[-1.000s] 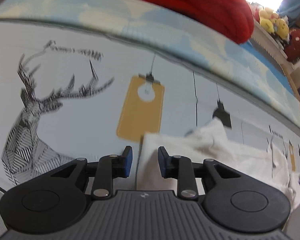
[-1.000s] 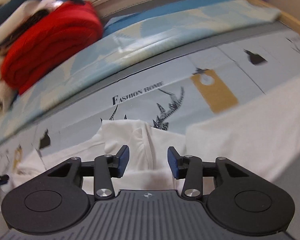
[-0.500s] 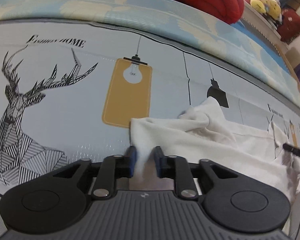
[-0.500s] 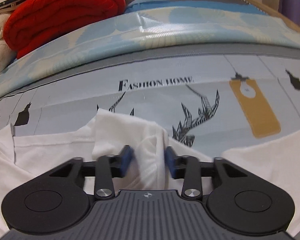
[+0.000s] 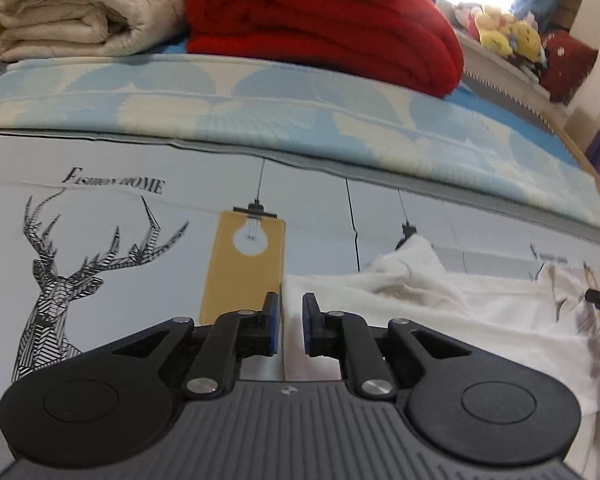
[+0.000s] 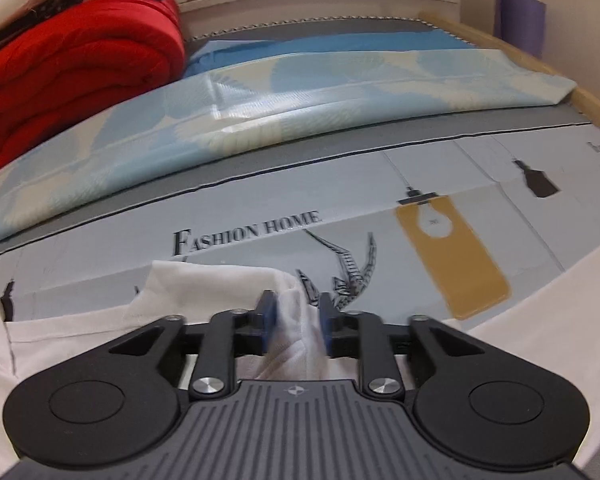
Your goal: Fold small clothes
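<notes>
the printed sheet [image 5: 100, 240] is covering the whole work surface, pale grey-blue with a line-drawn deer [image 5: 64, 280], a mustard lamp tag [image 5: 244, 264] and the words "fashion home" [image 6: 248, 232] reading clearly in the right wrist view; the same lettering is showing blurred above the antlers in the left view. behind it a red blanket [image 5: 324, 20] and a cream blanket [image 5: 80, 12] are sitting folded on a blue patterned mat [image 5: 300, 104], with plush toys [image 5: 504, 32] on the sill

the white garment [image 5: 440, 308] is lying spread across the near part of the sheet, rumpled, with a faint print near its far right that i can't read. it looks like thin, light cotton, floppy and likely to sag and crease wherever it isn't supported, not slippery and not fragile; edges and corners seem the sensible places to pinch

the right gripper [image 6: 296, 320] is doing that, its blue pads closing on a bunched fold of the cloth. the left gripper [image 5: 291, 322] is sitting at the garment's left edge with jaws narrow, white cloth showing between them, but i cannot tell whether it is truly clamping it
</notes>
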Demonstrator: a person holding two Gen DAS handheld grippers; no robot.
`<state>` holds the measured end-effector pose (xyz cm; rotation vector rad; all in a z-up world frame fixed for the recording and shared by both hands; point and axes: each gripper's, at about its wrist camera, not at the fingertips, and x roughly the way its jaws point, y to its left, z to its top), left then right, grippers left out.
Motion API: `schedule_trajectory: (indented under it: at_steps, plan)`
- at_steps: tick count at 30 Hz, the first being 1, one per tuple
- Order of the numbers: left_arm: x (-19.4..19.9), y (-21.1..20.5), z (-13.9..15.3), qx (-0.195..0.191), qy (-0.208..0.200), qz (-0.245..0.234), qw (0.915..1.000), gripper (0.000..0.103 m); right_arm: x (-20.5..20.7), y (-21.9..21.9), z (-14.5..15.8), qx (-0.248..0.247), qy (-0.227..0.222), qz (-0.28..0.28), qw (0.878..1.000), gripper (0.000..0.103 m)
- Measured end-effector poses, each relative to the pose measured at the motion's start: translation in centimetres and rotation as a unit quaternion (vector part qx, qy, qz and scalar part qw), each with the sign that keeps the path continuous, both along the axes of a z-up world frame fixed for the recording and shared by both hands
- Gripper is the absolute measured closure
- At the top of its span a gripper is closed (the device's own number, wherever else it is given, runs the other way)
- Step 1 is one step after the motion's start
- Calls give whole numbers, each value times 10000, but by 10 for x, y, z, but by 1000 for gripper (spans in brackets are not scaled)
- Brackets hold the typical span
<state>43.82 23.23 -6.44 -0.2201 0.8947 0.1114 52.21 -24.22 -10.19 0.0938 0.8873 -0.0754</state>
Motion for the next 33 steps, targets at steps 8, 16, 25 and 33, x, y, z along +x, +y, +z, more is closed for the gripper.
schedule_trajectory:
  at_steps: [8, 16, 25, 33]
  plan:
    - [-14, -25, -30, 124, 505, -1073, 9929, 90, -39, -12, 62, 185, -421, -140, 9988, 54]
    - [-31, -13, -18, 136, 535, -556, 9969, 81, -124, -39, 130, 281, -677, 179, 9971, 47]
    - [-54, -40, -15, 861, 854, -518, 9913, 80, -221, -76, 171, 334, -910, 263, 9949, 44]
    - [-116, -121, 9, -347, 950, -2151, 9714, 63, -261, -85, 168, 711, -669, 344, 9946, 43]
